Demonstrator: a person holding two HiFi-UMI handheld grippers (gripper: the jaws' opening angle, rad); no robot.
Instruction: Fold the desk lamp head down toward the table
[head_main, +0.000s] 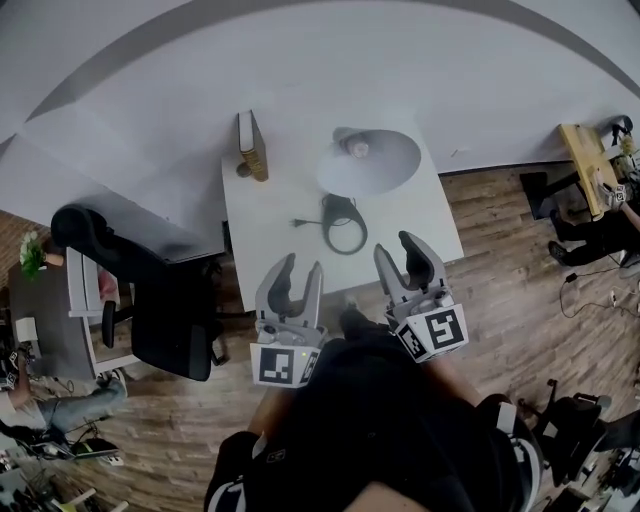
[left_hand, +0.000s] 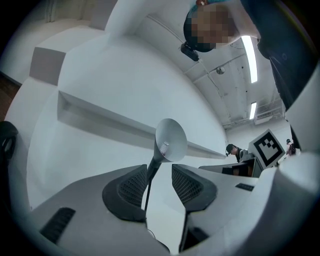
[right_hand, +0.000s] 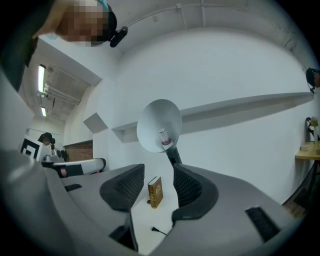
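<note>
The desk lamp stands on the white table, its white cone head raised over a dark ring base. My left gripper and right gripper hover side by side over the table's near edge, short of the lamp and apart from it. Both are open with nothing between the jaws. In the left gripper view the lamp head and its thin stem show far beyond my left gripper. Past my right gripper, the right gripper view shows the lamp head tilted up.
A brown book stands upright at the table's back left, also the book in the right gripper view. The lamp's plug lies loose on the table. A black office chair stands left of the table. A wooden shelf is far right.
</note>
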